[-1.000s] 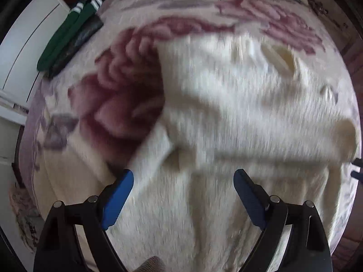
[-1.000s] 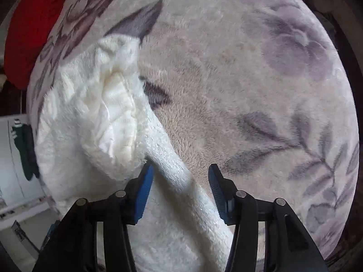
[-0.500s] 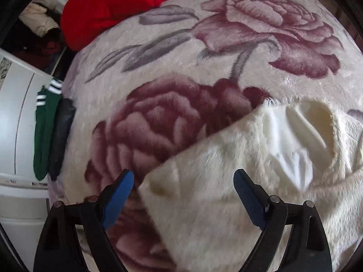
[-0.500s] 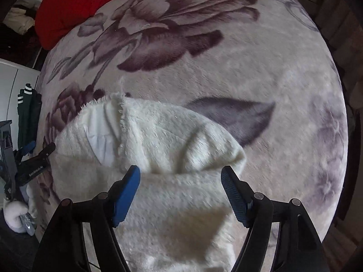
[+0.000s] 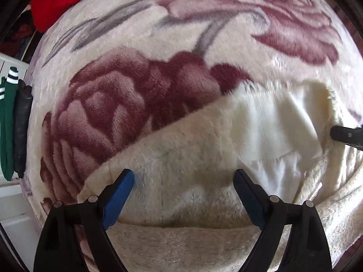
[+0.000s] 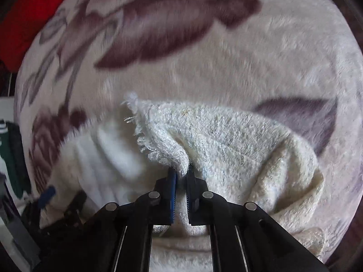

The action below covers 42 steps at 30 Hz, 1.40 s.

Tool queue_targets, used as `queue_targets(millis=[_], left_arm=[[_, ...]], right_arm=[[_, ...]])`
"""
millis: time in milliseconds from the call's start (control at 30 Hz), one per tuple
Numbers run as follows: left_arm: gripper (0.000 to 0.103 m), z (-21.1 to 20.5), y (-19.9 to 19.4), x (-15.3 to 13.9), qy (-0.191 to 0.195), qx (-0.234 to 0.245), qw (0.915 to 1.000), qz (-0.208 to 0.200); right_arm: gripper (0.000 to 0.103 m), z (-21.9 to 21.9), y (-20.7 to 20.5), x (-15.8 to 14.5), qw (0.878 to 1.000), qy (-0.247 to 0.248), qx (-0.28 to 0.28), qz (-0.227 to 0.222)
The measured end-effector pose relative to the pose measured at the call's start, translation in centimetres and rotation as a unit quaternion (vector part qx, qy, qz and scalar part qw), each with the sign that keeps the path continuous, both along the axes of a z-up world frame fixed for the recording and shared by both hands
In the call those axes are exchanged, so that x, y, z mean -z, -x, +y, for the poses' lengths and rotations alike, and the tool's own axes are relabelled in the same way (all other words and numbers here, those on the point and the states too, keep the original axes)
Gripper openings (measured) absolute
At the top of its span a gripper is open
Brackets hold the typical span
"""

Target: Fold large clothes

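Note:
A fluffy cream garment [image 5: 181, 149] lies on a floral fleece blanket [image 5: 136, 90]; its smooth white lining [image 5: 283, 131] shows where it is turned back. My left gripper [image 5: 183, 188] is open, its blue pads on either side of the garment's left part, holding nothing. My right gripper [image 6: 180, 176] is shut on the garment's frayed edge [image 6: 163, 145], which bunches up at the pads. The garment [image 6: 238, 149] spreads to the right of it. The left gripper also shows in the right wrist view [image 6: 46, 193], and the right gripper's tip in the left wrist view [image 5: 347, 134].
A red cloth [image 5: 68, 2] lies at the blanket's far left corner, also in the right wrist view [image 6: 29, 15]. Green striped and dark socks [image 5: 13, 124] hang on white furniture [image 5: 13, 215] at the left. The blanket's edge drops off at the right.
My right gripper has closed on the garment's frayed edge; it was open half a second ago. My left gripper has moved closer over the garment and stays open.

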<state>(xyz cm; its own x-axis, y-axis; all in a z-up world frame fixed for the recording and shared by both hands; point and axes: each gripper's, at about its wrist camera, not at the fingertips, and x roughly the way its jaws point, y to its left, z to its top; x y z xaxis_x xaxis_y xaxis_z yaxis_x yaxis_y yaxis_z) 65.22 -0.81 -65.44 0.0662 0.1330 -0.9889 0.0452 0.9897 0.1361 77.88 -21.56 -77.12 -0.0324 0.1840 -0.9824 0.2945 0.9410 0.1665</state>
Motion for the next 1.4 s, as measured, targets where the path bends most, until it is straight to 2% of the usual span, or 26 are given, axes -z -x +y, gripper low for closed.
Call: queue_targets(millis=[100,133,200,267,300,367,433,533,700,800,900,933,967,1000,1067,1267,1400], left_arm=[[0.09,1.0,0.2,-1.8,-0.005,-0.013,0.9994,-0.03],[0.09,1.7,0.5,-3.1,-0.004,-0.021,0.9984,-0.052],[0.09,3.2,1.3,-5.4,-0.019,-0.045,0.9938,-0.1],[0.09,5.1,2.1,-7.1,-0.046,-0.07,0.9875,-0.134],[0.09,5.7,2.4,-7.3,-0.058,-0.081,0.9857,-0.136],[0.091,7.4,3.0,-7.1,-0.082,-0.101,0.982,-0.137],[0.091,8.6,2.9,-6.2,-0.095,-0.111,0.982,-0.12],[0.091,9.6,3.5,-4.8,-0.114,-0.122,0.9802,-0.107],[0.091,11.0,4.4,-4.0,-0.127,-0.133,0.9767,-0.11],[0.091,11.3,4.7,-3.3,-0.125,-0.137,0.9768,-0.107],[0.091,11.5,4.7,-3.0,-0.121,-0.14,0.9771,-0.105],[0.091,11.5,4.7,-3.0,-0.12,-0.141,0.9772,-0.105],[0.091,11.6,4.7,-2.9,-0.117,-0.14,0.9775,-0.105],[0.091,11.6,4.7,-2.9,-0.115,-0.141,0.9777,-0.105],[0.091,11.6,4.8,-2.8,-0.113,-0.141,0.9781,-0.103],[0.091,12.1,4.9,-3.7,-0.1,-0.144,0.9781,-0.112],[0.091,12.7,5.0,-4.7,-0.092,-0.147,0.9771,-0.124]], right_arm=[[0.01,0.2,-0.4,1.0,0.999,-0.017,-0.012,0.028],[0.015,0.2,-0.4,1.0,0.999,-0.017,-0.022,0.039],[0.029,-0.1,0.0,-0.8,0.998,-0.036,-0.028,0.035],[0.05,-0.2,0.8,-3.9,0.996,-0.085,-0.025,-0.007],[0.053,0.1,1.3,-5.3,0.993,-0.11,-0.034,-0.028],[0.054,1.9,1.8,-6.5,0.985,-0.154,-0.065,-0.044],[0.054,4.8,1.8,-5.9,0.976,-0.189,-0.102,-0.026],[0.054,9.3,1.5,-3.3,0.973,-0.178,-0.149,-0.002],[0.052,14.9,2.1,0.8,0.962,-0.207,-0.178,0.034],[0.052,16.8,1.9,2.5,0.971,-0.118,-0.207,0.03],[0.052,17.5,2.2,3.0,0.97,-0.118,-0.211,0.029],[0.043,17.8,2.3,2.8,0.969,-0.121,-0.216,0.024],[0.021,18.1,2.5,2.6,0.967,-0.113,-0.226,0.018],[0.015,18.9,2.7,2.6,0.965,-0.108,-0.24,0.012],[0.007,19.8,3.1,2.2,0.961,-0.106,-0.255,-0.001],[0.005,20.1,3.5,0.6,0.968,-0.081,-0.233,-0.046],[0.005,19.5,1.3,0.8,0.973,-0.071,-0.21,-0.061]])
